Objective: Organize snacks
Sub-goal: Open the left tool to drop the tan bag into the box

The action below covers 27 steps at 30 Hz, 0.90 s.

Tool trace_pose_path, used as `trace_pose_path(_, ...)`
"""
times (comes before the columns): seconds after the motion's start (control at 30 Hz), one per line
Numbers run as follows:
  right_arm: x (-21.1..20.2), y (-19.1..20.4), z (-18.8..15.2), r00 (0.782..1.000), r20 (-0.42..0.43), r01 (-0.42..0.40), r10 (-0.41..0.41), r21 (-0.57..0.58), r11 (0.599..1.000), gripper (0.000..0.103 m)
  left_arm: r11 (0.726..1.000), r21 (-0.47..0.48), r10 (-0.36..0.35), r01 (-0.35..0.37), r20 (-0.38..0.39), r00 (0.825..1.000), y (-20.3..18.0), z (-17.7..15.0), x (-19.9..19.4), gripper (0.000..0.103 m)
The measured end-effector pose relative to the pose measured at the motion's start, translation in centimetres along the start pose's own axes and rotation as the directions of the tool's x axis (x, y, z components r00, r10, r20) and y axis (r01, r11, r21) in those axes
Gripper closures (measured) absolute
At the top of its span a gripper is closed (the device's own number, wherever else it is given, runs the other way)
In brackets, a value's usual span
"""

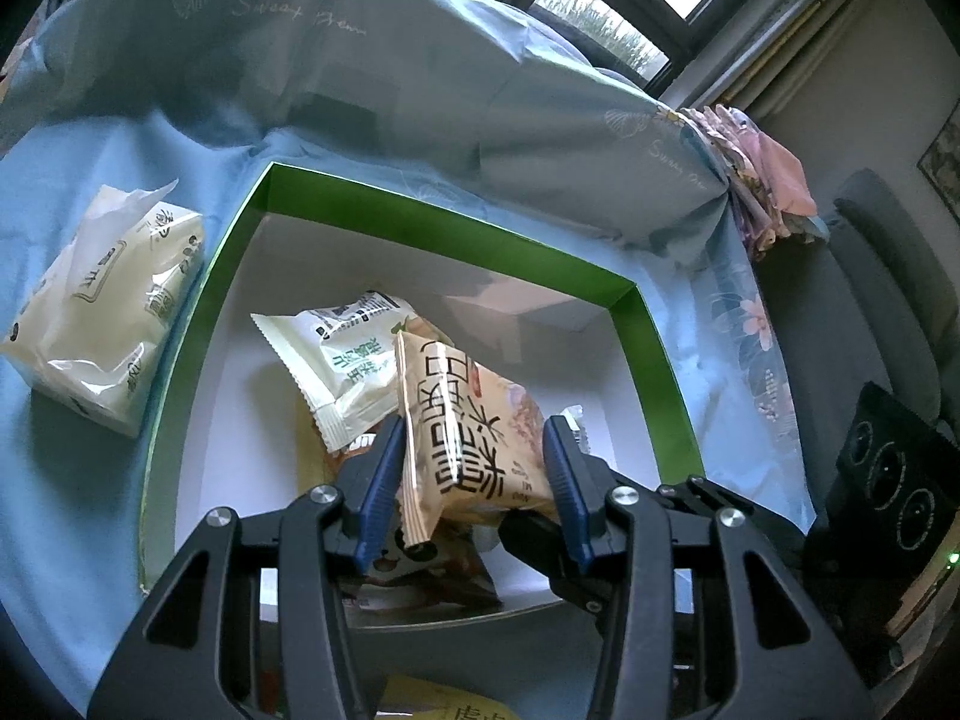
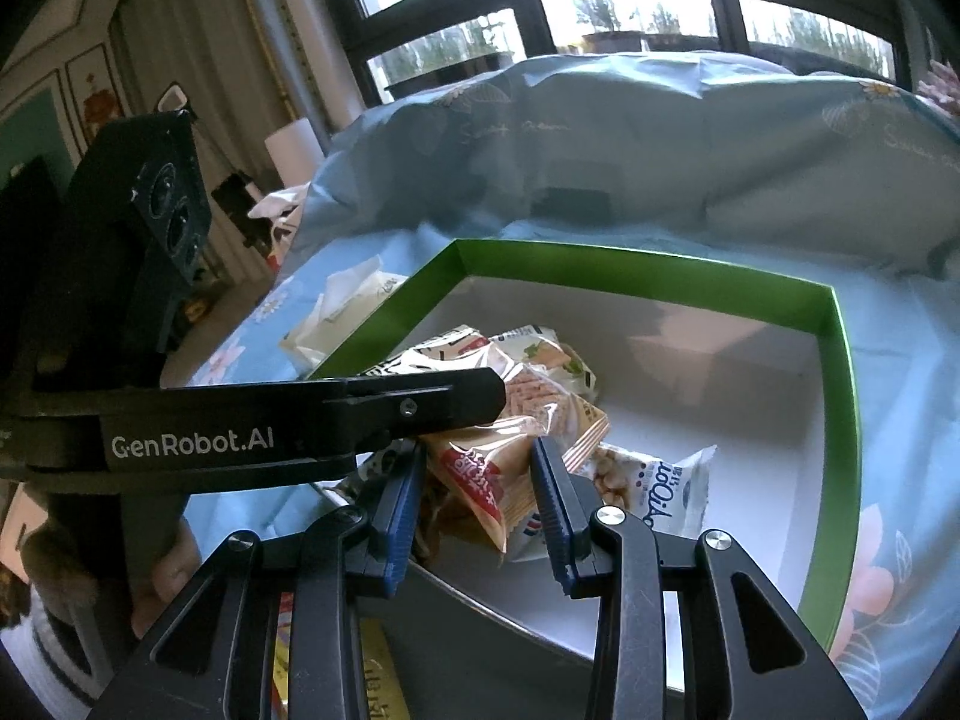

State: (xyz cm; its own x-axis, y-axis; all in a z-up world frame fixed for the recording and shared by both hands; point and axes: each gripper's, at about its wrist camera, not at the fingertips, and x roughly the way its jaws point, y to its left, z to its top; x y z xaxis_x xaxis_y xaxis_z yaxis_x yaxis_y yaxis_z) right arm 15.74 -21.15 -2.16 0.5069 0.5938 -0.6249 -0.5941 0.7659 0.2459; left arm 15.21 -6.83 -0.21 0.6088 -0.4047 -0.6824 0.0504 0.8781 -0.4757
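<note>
- Left gripper: fingers spread either side of a beige snack packet, the left pad touching the packet's crimped edge, the right pad just beside its other flank; whether pinching or merely framing, cannot tell.
- Beige snack packet: standing tilted over the green-rimmed box; lower end hidden behind the gripper body.
- White-and-green snack packet: lying in the box just behind the beige one, partly overlapped by it.
- Further wrappers beneath both packets: mostly covered, print unreadable.
- Right gripper: fingers spread, a red-and-clear cracker packet between them; contact with the pads not clear.
- Cracker packet: resting on the heap at the near left corner of the box; left part screened by the black side bar of the left gripper, which crosses the right wrist view.
- White-and-blue snack pouch: flat on the box floor just right of the right fingers, near end hidden behind them.
- Tissue pack: on the blue bedsheet just outside the box's left wall, a sheet poking from the top.
- Blue pillow or folded quilt: bulking behind the far wall of the box.
- Yellow packaging below the grippers: cut off by the frame, identity unclear.
- Open room: bare white box floor across the far and right portions; green walls bounding every visible side.
</note>
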Motion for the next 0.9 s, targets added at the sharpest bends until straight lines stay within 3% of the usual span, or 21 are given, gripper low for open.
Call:
trace_pose_path(0.4,0.03,-0.12,-0.02,1.0,-0.005,0.0,0.0,0.003,1.0,0.064,1.0,0.006,0.013,-0.013,-0.006,1.0,0.13,-0.07,0.15,0.055)
trace_pose_path(0.57,0.09,0.01,-0.06,1.0,-0.006,-0.005,0.005,0.004,1.0,0.064,1.0,0.003,0.012,-0.012,-0.013,1.0,0.2,-0.05,0.34,0.048)
trace_pose_path(0.7,-0.03,-0.08,-0.28,1.0,-0.004,0.002,-0.002,0.004,1.0,0.064,1.0,0.004,0.021,-0.021,-0.008,1.0,0.13,-0.12,0.28,0.036)
trace_pose_path(0.9,-0.17,-0.43,-0.38,1.0,-0.003,0.014,-0.014,0.026,1.0,0.063,0.999,0.014,0.038,-0.038,0.009,0.999,0.04,-0.19,-0.14,0.034)
